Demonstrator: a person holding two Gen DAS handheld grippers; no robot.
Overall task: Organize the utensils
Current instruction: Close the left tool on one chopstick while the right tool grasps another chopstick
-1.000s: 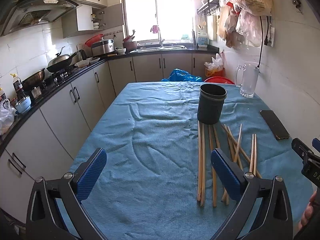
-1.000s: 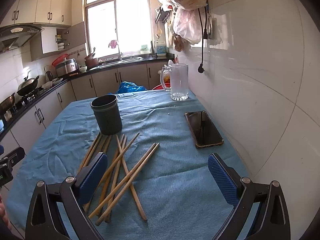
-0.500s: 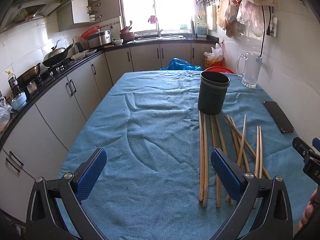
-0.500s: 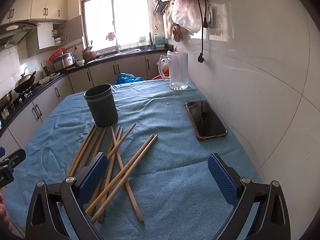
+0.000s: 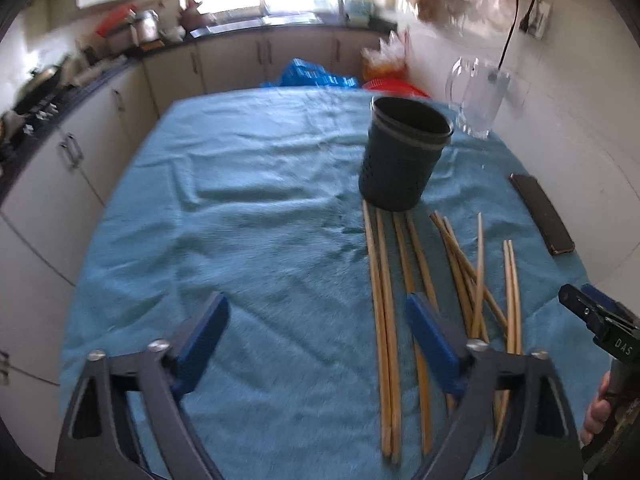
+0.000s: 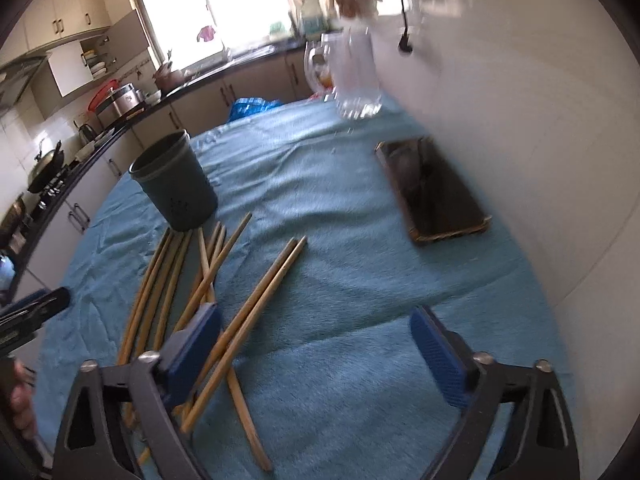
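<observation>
Several wooden chopsticks [image 5: 384, 300] [image 6: 256, 300] lie loose on the blue cloth, in front of a dark round holder [image 5: 404, 160] [image 6: 176, 184] that stands upright. My left gripper [image 5: 318, 344] hangs over the cloth with its jaws closing. The leftmost chopstick pair shows just inside its right finger [image 5: 432, 348], and the pads press on nothing. My right gripper [image 6: 316, 354] is also closing. One chopstick pair runs past its left finger [image 6: 192, 352], untouched. Each gripper shows at the edge of the other's view, the right gripper [image 5: 600, 320] and the left gripper [image 6: 32, 312].
A dark phone [image 5: 542, 220] [image 6: 436, 196] lies near the white wall on the right. A glass mug [image 5: 478, 100] [image 6: 356, 76] stands at the far right corner. Kitchen cabinets and a counter [image 5: 80, 92] run along the left. A hand [image 5: 596, 420] holds the right gripper.
Both grippers have dropped and tipped down toward the cloth, so the chopsticks and holder look nearer. Both pairs of jaws stand a little narrower than before.
</observation>
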